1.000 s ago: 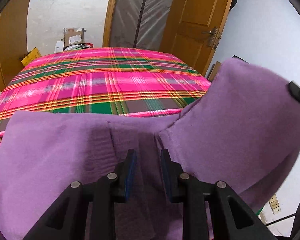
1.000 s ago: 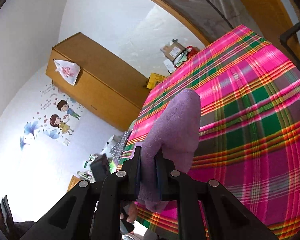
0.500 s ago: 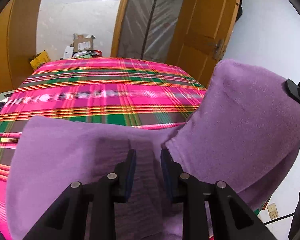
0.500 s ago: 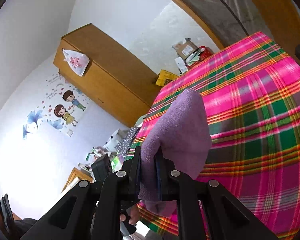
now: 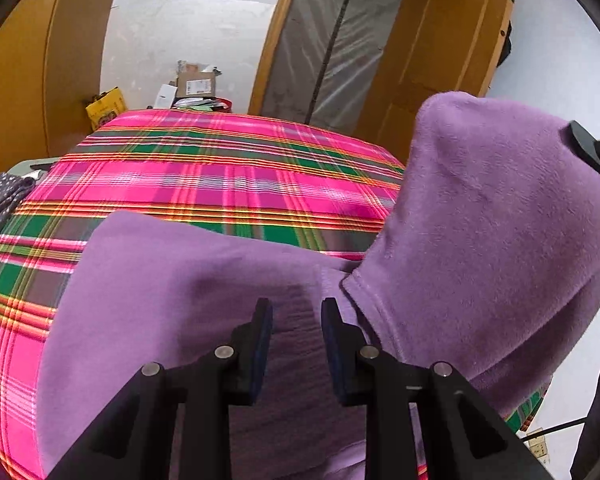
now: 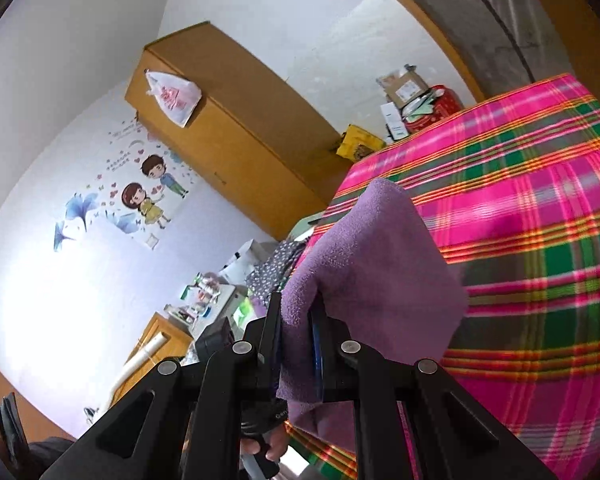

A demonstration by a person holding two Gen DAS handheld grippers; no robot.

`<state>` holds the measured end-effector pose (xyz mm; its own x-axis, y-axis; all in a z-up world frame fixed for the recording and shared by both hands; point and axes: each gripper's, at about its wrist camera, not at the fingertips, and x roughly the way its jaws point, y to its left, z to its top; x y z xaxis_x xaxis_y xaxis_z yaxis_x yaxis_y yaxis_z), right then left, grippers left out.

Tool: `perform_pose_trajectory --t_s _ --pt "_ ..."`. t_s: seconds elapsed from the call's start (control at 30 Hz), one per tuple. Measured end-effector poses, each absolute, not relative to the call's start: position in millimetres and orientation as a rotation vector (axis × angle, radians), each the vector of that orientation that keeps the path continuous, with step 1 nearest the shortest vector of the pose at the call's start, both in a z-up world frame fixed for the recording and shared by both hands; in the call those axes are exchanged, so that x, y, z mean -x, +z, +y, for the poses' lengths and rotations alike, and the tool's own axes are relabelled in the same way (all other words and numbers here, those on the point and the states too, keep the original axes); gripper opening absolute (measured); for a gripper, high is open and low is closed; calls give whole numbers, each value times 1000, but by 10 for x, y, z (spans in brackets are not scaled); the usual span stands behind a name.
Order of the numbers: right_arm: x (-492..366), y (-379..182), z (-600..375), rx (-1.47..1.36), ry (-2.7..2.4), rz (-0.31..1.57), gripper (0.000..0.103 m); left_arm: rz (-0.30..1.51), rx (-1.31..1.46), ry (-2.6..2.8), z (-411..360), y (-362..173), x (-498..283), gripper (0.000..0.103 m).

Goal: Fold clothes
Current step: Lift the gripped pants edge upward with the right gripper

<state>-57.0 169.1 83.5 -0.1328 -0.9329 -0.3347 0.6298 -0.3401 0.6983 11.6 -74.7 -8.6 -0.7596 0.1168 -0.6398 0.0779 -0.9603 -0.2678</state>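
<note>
— Where is the purple sweater [image 5: 204, 280] right now?

— You hold it up over the bed. Its near part hangs in front of you, and the pink checked blanket [image 5: 220, 176] shows behind it. One side of the sweater rises in a tall soft hump on the right.

— What does my left gripper [image 5: 296, 320] do?

— Your left gripper pinches a ribbed strip of the sweater. The cloth fills the gap between the two black fingers, and the blue pads press on it from both sides.

— And my right gripper [image 6: 296, 320]?

— It pinches the sweater [image 6: 372, 272] too. Its fingers sit very close together, with a fold of purple cloth squeezed between them. The cloth bulges up past the tips and droops over to the right side.

— What else is around?

— Past the far end of the bed you can see a cardboard box [image 5: 196, 84] and a yellow bag [image 5: 106, 106] by the white wall. A wooden wardrobe [image 6: 236, 136] stands there with a white plastic bag [image 6: 174, 96] hanging on it. On the wall next to it is a cartoon sticker [image 6: 148, 196] of two children. A dotted dark cloth [image 5: 0, 200] lies at the left edge of the bed.
</note>
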Motion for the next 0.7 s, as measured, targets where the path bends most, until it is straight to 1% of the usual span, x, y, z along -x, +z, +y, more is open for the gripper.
perform_pose_trajectory --t_s 0.33,0.6,0.7 --pt "498 830 919 -946 -1640 -352 13 -524 1073 2938 -1039 -97 -254 26" --pt "434 669 232 -1017 -1574 -232 13 -671 1012 3053 -1558 -44 -575 26" --pt "414 562 0 -1049 -1545 -194 15 -703 1024 3101 -1738 -67 -709 26"
